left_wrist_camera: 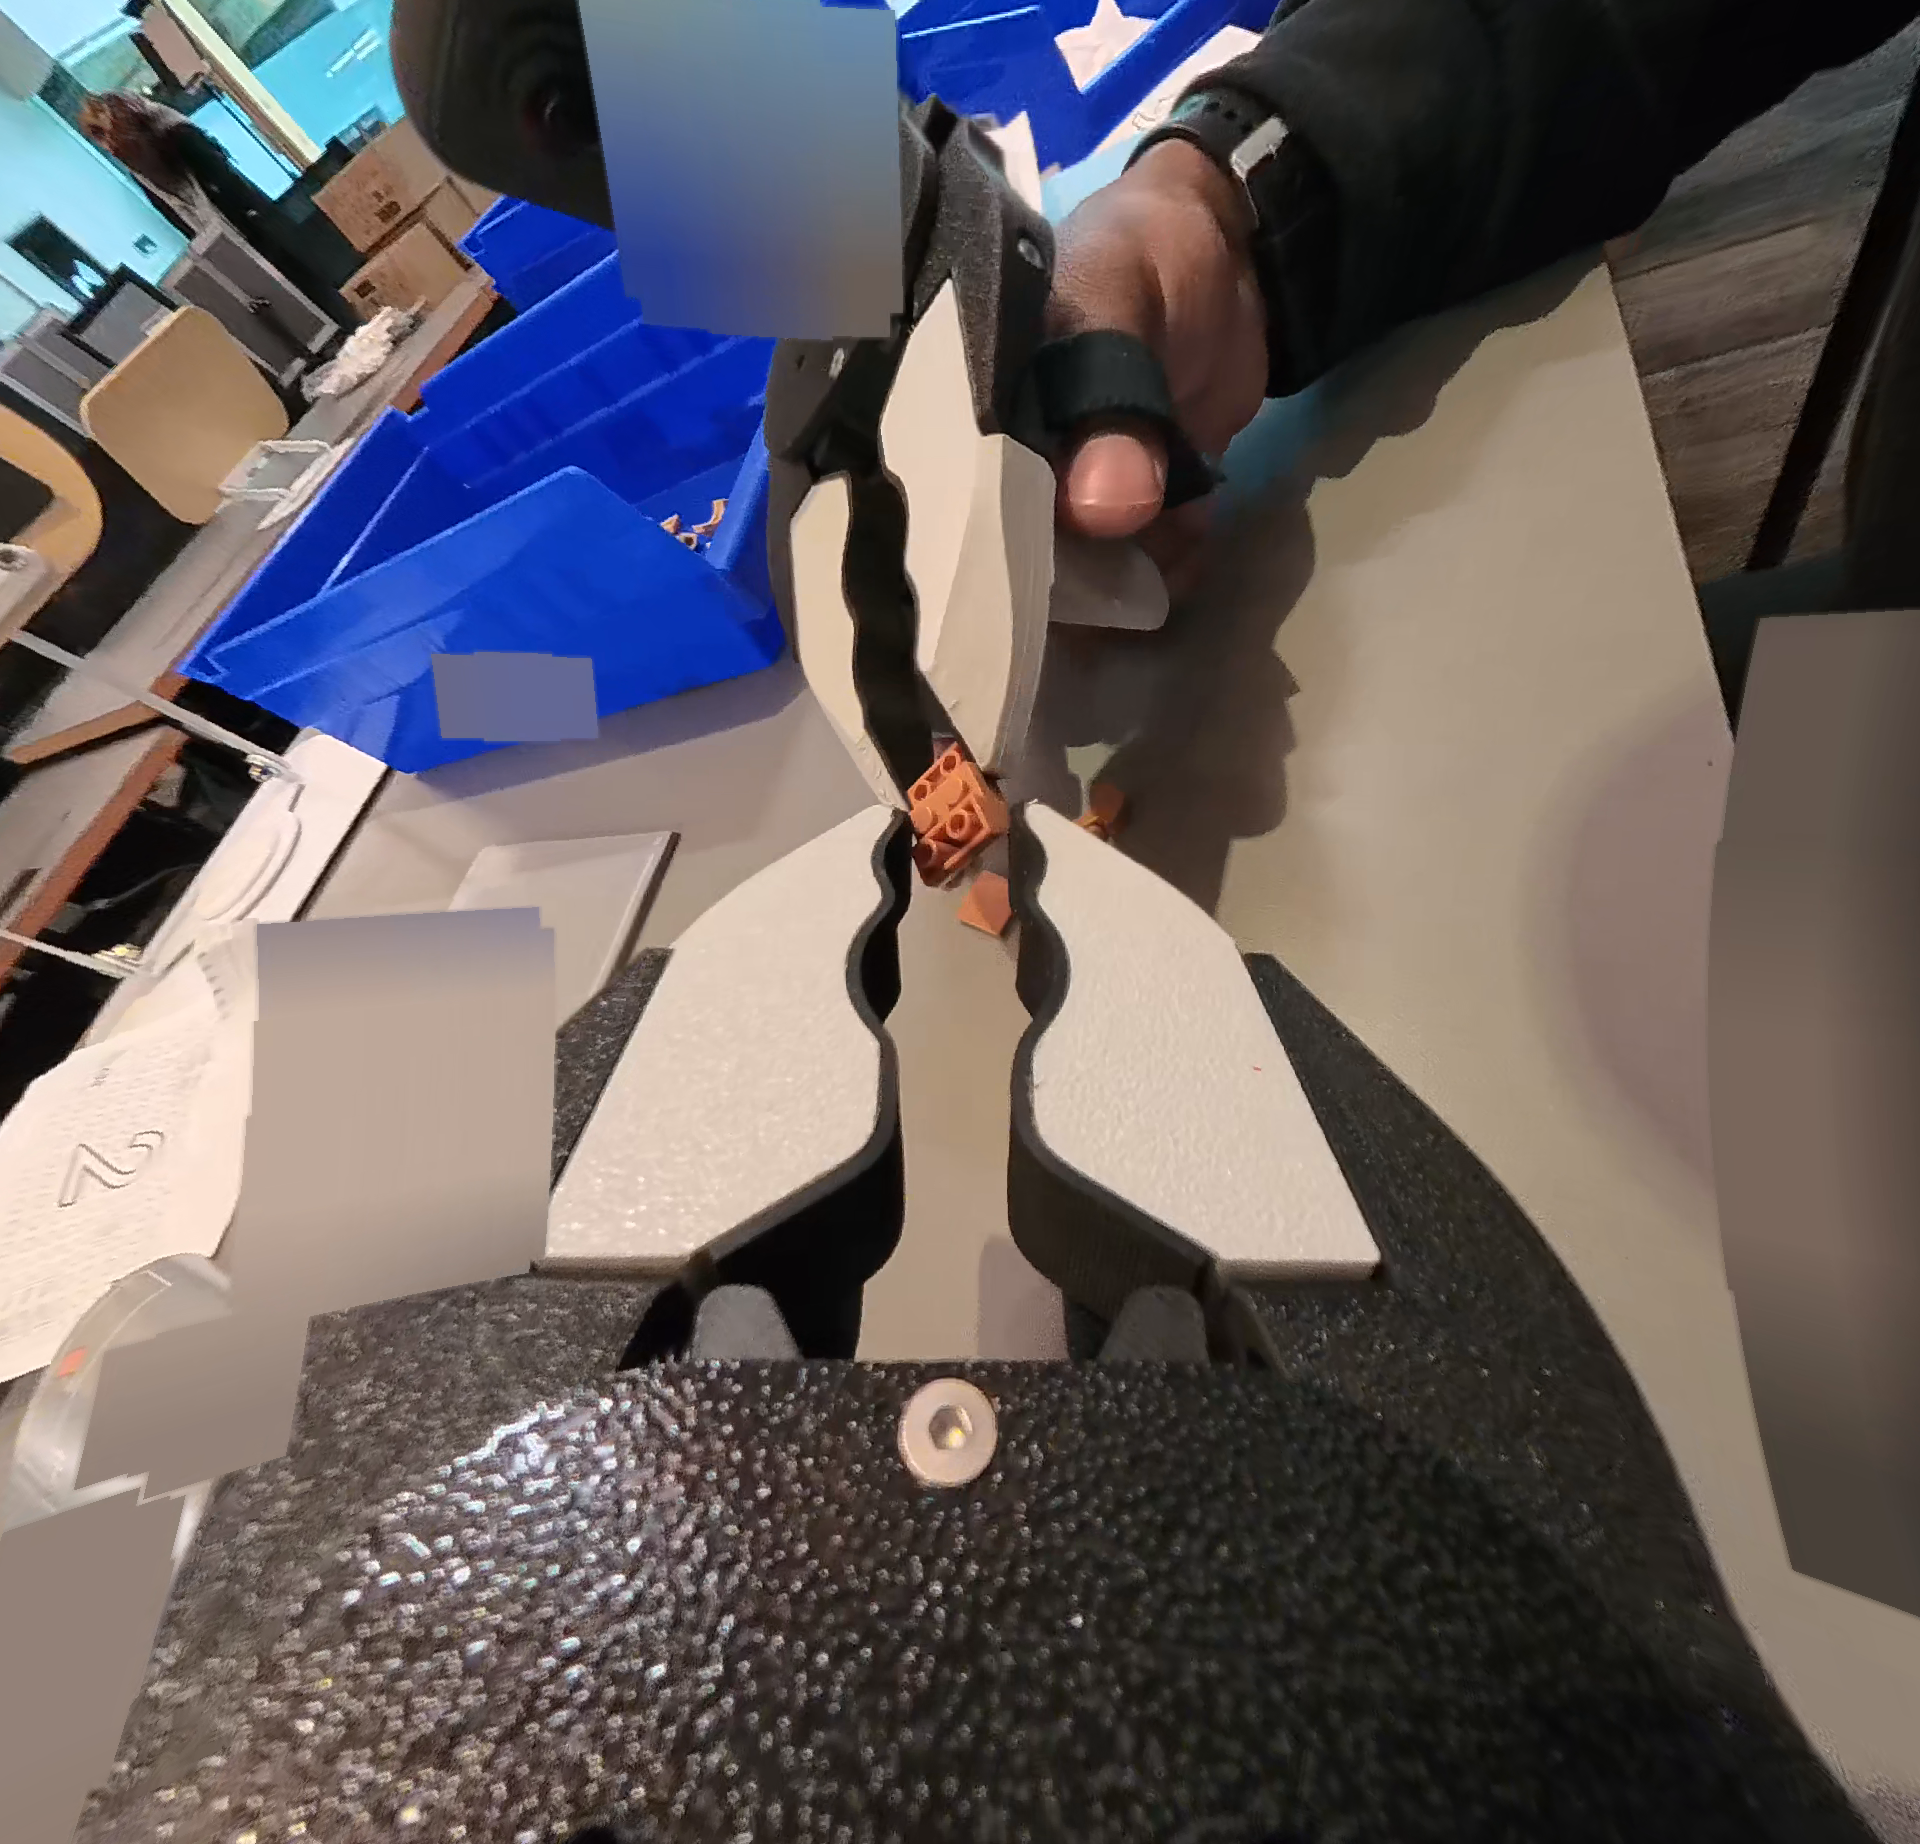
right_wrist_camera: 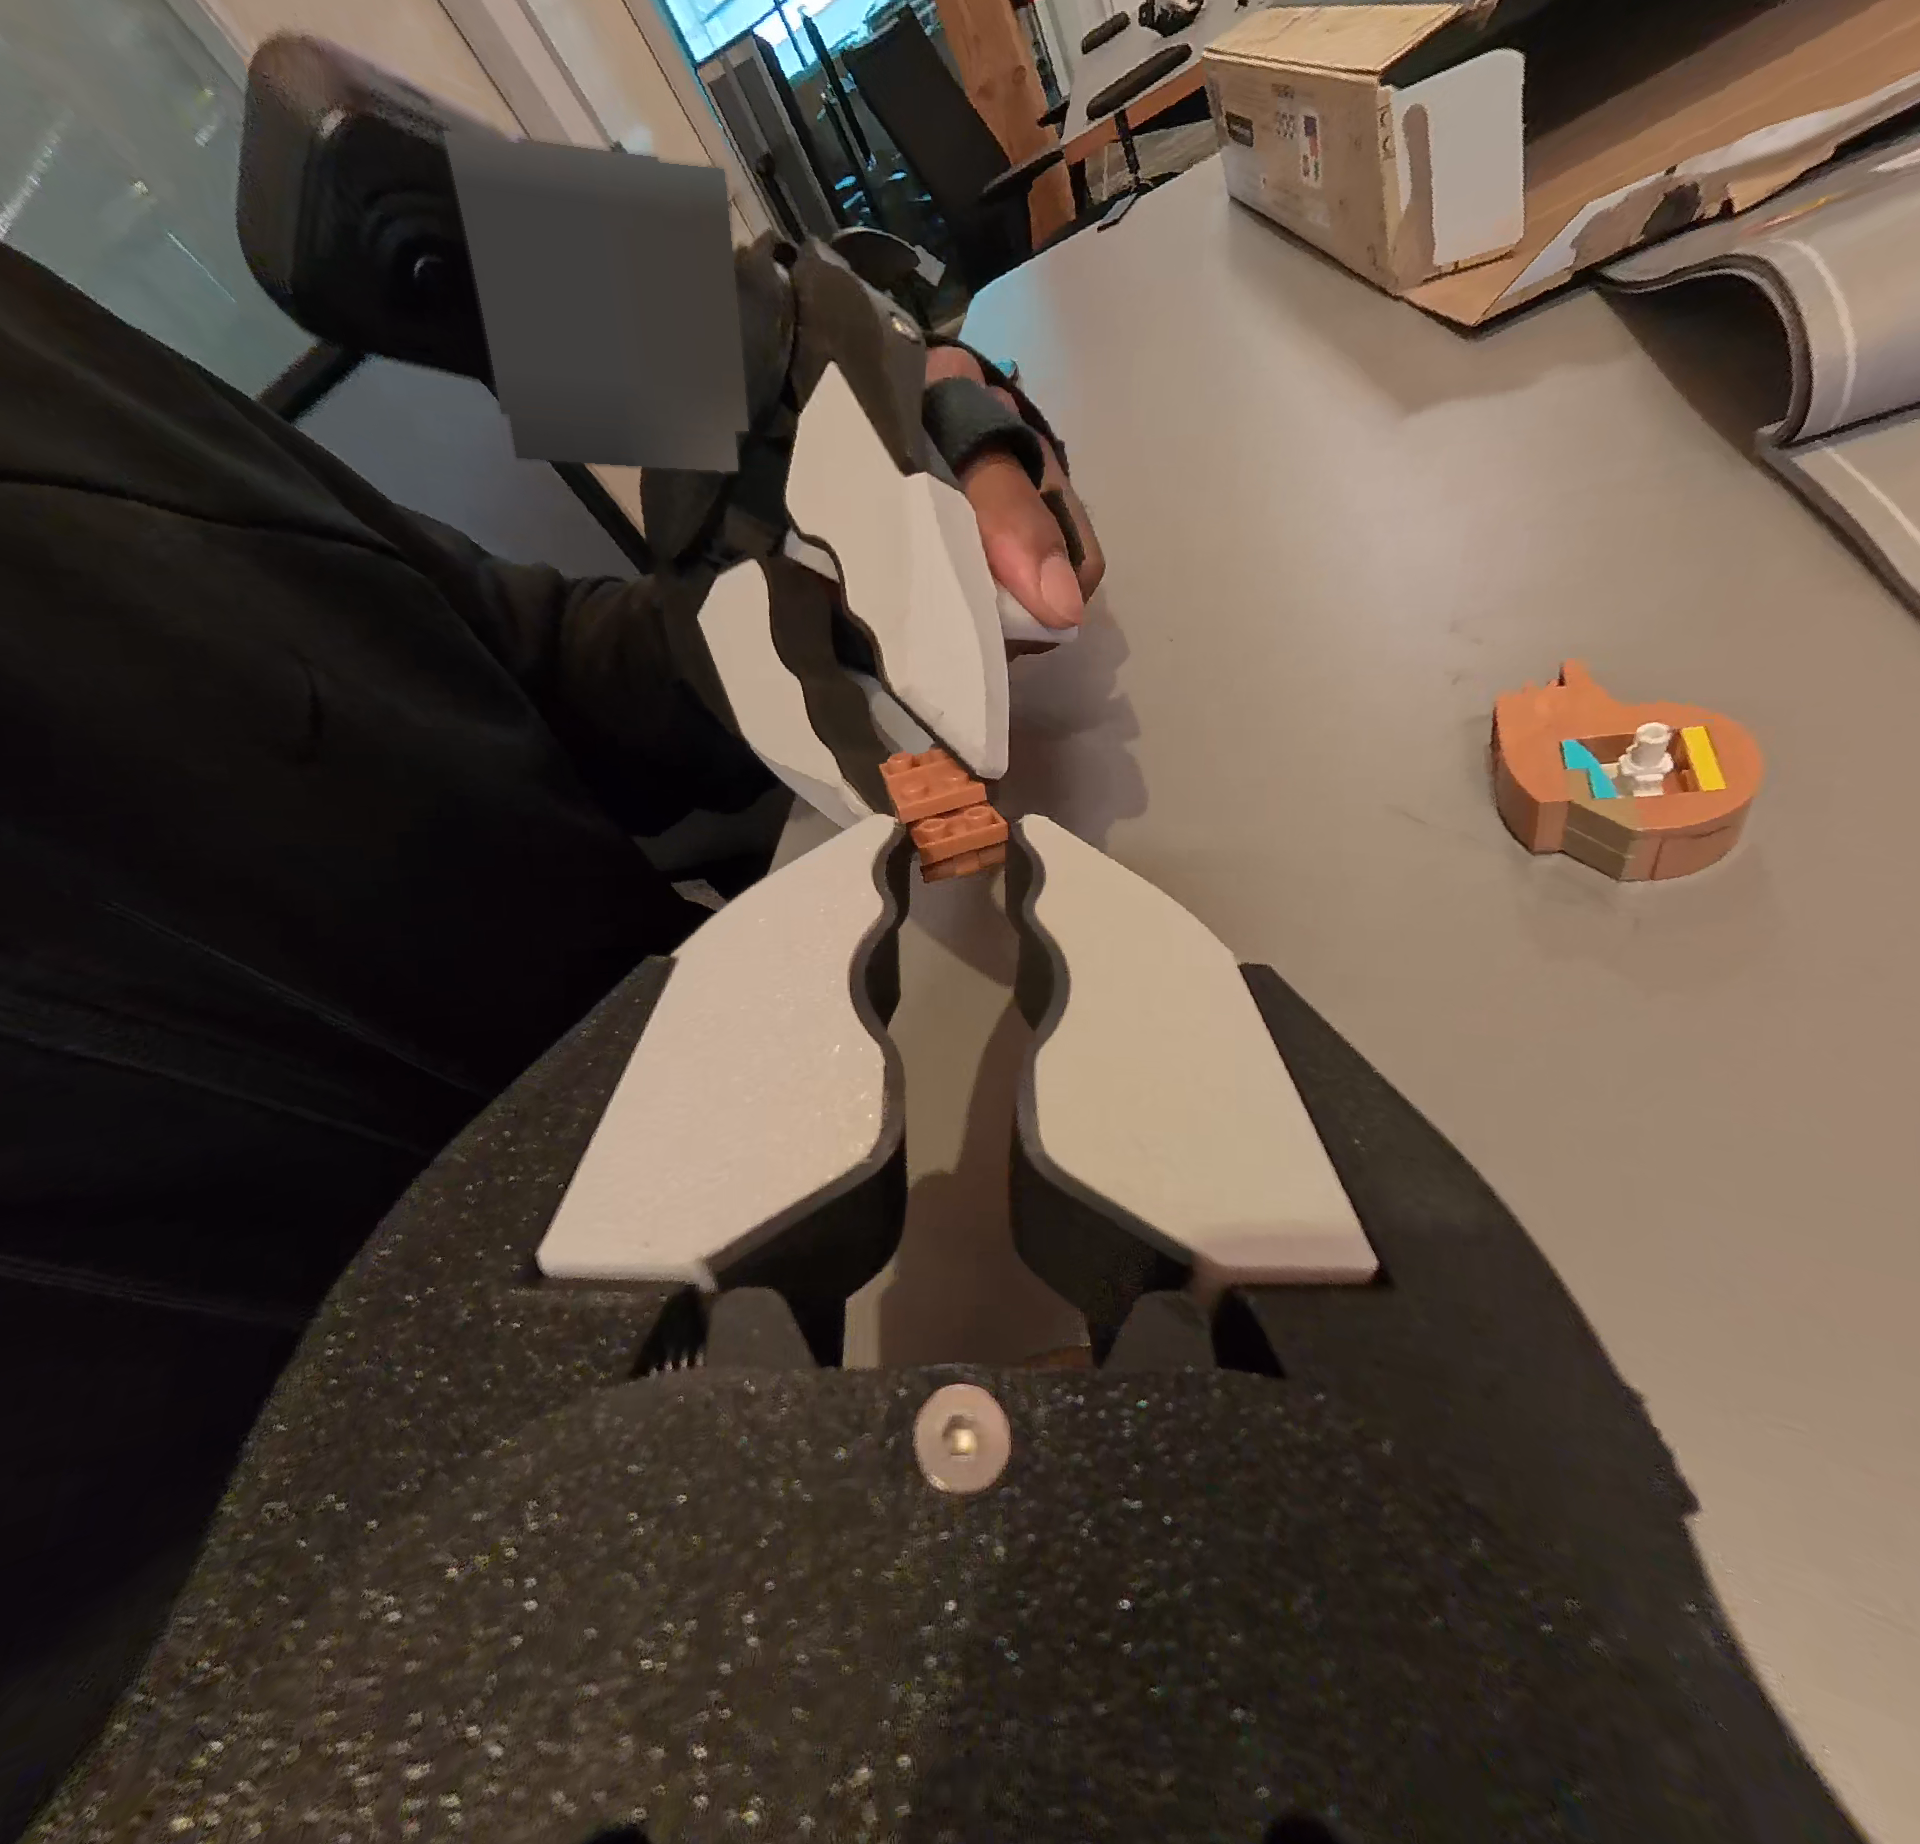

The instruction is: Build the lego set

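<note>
Both tongs meet tip to tip over the grey counter [right_wrist_camera: 1351, 568], each clenched on its own end of a small stack of brown toy bricks. The left tongs [left_wrist_camera: 958, 838] grip the lower brick piece [left_wrist_camera: 948, 844] between both pads. The right tongs [right_wrist_camera: 961, 838] grip what looks like the same lower part of the stack in their own view, while the opposing tongs coming in from above hold the upper plate [right_wrist_camera: 928, 782]. The two brown parts sit stepped one upon the other, touching; whether they are fully pressed home cannot be told. The stack is held clear above the counter, not resting on it. As to progress: the brick pieces are already picked up and brought together. Directly beneath the stack, a loose brown sloped piece [left_wrist_camera: 985, 906] lies on the counter, with another small brown bit [left_wrist_camera: 1103, 815] just beside it to the right. Well apart from the stack, on the far right of the counter, sits a rounded brown brick model [right_wrist_camera: 1626, 786] with turquoise, yellow and white parts set in its top; it is untouched. Beyond the stack on the left stand blue bins [left_wrist_camera: 540, 589]; beyond the model, a cardboard box [right_wrist_camera: 1340, 132] and an open booklet [right_wrist_camera: 1829, 360].
</note>
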A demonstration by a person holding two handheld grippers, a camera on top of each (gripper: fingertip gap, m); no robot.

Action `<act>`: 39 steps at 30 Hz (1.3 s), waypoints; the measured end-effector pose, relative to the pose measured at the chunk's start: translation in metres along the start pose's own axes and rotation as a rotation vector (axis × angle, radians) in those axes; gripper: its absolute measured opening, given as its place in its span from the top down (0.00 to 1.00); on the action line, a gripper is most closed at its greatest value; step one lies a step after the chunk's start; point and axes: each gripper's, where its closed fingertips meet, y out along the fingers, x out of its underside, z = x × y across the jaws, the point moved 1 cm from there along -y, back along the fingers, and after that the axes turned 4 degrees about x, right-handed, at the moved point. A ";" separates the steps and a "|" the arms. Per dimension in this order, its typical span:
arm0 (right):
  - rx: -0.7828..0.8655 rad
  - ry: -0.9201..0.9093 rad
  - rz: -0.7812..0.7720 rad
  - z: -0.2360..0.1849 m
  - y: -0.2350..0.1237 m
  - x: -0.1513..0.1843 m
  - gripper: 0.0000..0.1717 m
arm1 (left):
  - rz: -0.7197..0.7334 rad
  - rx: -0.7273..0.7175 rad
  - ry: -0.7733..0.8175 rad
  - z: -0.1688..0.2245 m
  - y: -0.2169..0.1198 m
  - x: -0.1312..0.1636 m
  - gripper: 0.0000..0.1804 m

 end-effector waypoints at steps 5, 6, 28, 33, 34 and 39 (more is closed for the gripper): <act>-0.036 0.076 0.011 0.000 -0.001 -0.001 0.90 | -0.031 -0.045 0.081 -0.002 0.000 -0.001 0.91; -0.038 0.086 0.012 0.000 -0.001 -0.002 0.90 | -0.036 -0.054 0.093 -0.002 0.001 0.000 0.91; -0.048 0.255 0.043 0.006 -0.003 -0.004 0.90 | -0.143 -0.272 0.442 -0.011 0.003 0.004 0.94; -0.071 0.268 0.060 0.006 -0.005 -0.007 0.90 | -0.106 -0.263 0.431 -0.012 0.003 0.002 0.94; -0.077 0.266 0.057 0.005 -0.005 -0.007 0.90 | -0.096 -0.262 0.442 -0.011 0.003 0.001 0.94; -0.083 0.258 0.051 0.003 -0.004 -0.006 0.90 | -0.070 -0.231 0.410 -0.009 0.003 0.001 0.94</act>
